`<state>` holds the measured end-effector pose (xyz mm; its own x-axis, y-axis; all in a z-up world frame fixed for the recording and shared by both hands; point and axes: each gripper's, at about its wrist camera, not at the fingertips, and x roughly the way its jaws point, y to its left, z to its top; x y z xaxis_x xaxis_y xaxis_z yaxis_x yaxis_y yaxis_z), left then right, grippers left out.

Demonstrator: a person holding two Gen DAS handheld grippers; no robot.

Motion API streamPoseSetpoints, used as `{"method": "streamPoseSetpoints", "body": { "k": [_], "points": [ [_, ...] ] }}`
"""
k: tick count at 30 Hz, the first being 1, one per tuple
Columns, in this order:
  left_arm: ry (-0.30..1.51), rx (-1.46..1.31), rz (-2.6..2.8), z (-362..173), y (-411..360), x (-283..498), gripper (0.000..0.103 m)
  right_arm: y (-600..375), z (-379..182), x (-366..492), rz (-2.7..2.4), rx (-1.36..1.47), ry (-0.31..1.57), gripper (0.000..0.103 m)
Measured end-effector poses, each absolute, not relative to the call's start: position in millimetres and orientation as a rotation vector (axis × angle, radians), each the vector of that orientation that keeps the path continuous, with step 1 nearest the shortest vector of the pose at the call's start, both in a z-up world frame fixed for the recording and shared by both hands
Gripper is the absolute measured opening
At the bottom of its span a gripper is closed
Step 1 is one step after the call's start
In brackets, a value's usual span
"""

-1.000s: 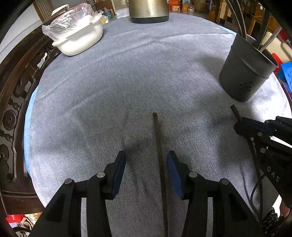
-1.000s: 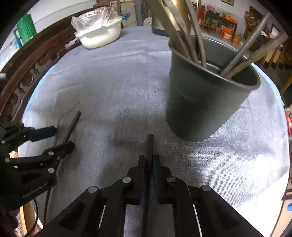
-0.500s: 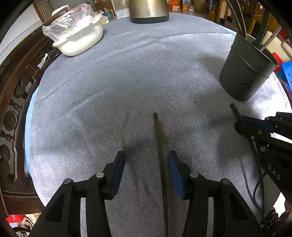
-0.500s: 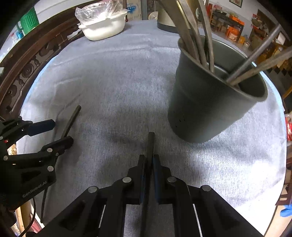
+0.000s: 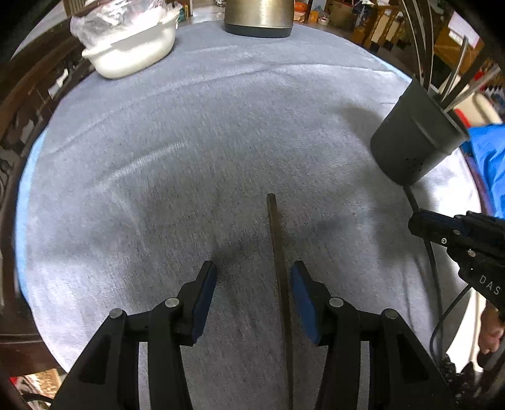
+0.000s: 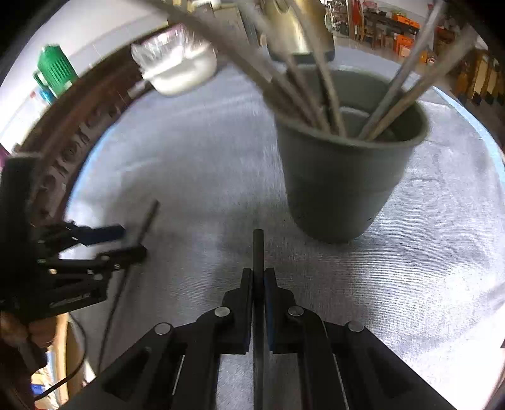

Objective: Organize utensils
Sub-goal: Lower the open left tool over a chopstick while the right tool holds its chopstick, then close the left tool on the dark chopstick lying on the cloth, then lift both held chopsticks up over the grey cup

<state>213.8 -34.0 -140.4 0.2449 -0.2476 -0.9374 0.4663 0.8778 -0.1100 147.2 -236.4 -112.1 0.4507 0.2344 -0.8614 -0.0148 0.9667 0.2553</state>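
A dark thin chopstick (image 5: 277, 252) lies on the grey cloth between the fingers of my left gripper (image 5: 252, 274), close to the right pad; that gripper is open. My right gripper (image 6: 258, 277) has its jaws closing on a second dark chopstick (image 6: 258, 249), which the pads press on. Its tip points at the foot of the dark grey utensil holder (image 6: 341, 189). Several long utensils (image 6: 315, 94) stand in the holder. In the left wrist view the holder (image 5: 407, 148) is at the right, with the right gripper (image 5: 419, 220) below it. The left gripper (image 6: 131, 241) shows at the left of the right wrist view.
A white bowl (image 5: 132, 53) covered with plastic sits at the far left of the round table. A metal pot (image 5: 258, 15) stands at the far edge. Carved dark wood (image 5: 19, 94) rims the table on the left. Blue fabric (image 5: 489, 151) lies beyond the holder.
My right gripper has lifted a little with its chopstick and tipped up toward the holder's rim. The left gripper has shifted slightly along its chopstick, jaws unchanged.
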Motion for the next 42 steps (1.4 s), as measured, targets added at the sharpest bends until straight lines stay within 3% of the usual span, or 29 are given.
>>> {"method": "streamPoseSetpoints", "body": {
  "k": [13,17,21,23,31,42],
  "points": [
    [1.282,0.131,-0.495,-140,-39,240,0.050,-258,-97,118,0.205,0.372,0.999,0.007],
    [1.280,0.122,-0.471,-139,-42,250,0.040,-267,-95,116,0.208,0.408,0.986,0.007],
    [1.270,0.132,-0.454,-140,-50,254,0.022,-273,-90,111,0.218,0.430,0.956,0.007],
    [1.274,0.117,-0.454,-140,-48,256,0.009,-274,-87,108,0.222,0.425,0.946,0.007],
    [1.228,0.023,-0.447,-129,-33,246,0.007,-277,-70,94,0.219,0.408,0.892,0.007],
    [0.857,-0.060,-0.474,-37,-17,200,0.007,-303,-25,62,0.206,0.485,0.616,0.007]
  ]
}}
